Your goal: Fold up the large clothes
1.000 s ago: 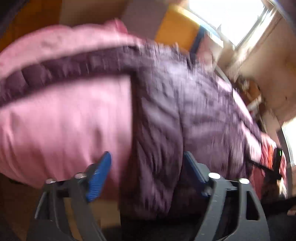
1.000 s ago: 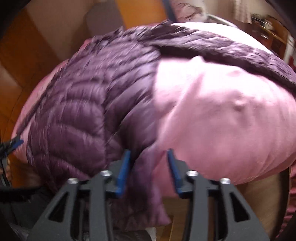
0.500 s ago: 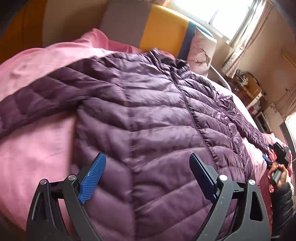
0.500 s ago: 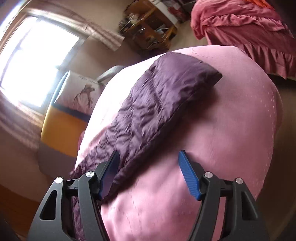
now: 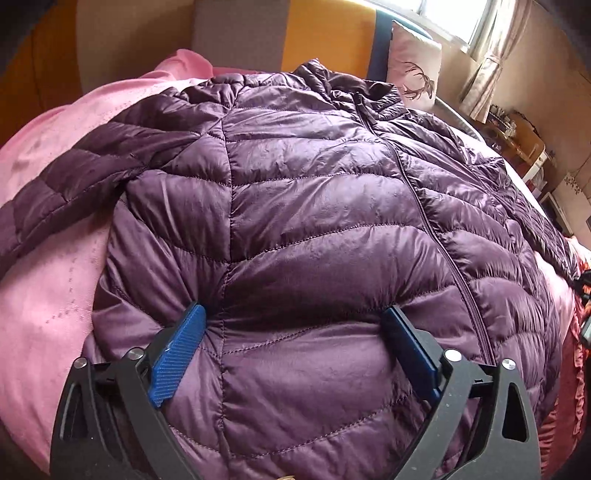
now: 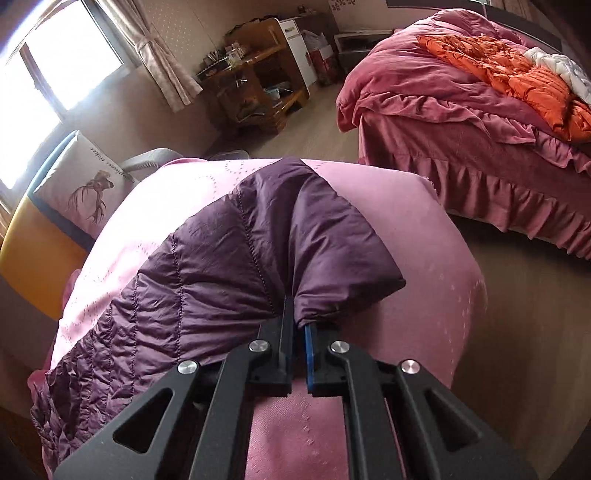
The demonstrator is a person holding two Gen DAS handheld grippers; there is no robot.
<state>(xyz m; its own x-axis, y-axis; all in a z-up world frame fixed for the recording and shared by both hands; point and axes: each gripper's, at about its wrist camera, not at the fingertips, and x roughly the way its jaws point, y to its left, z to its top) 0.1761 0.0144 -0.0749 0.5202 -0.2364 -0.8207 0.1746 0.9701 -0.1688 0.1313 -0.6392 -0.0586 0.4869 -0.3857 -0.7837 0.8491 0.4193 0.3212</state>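
deep purple, glossy and quilted in chevron stitching: jacket, its sleeve the same purple with straight cross-seams. pale pink with faint dotted lines: bedspread; cream with a brown antlered deer print: pillow; yellow, grey and navy panels: headboard. black frames with ribbed blue pads; further off, rose-pink ruffled bed cover under an orange quilted garment.

Daylight is pouring through curtained window up-left of your right claw; wooden shelf unit is standing beyond it, second bed lying up-right, deer-print pillow leaning left.
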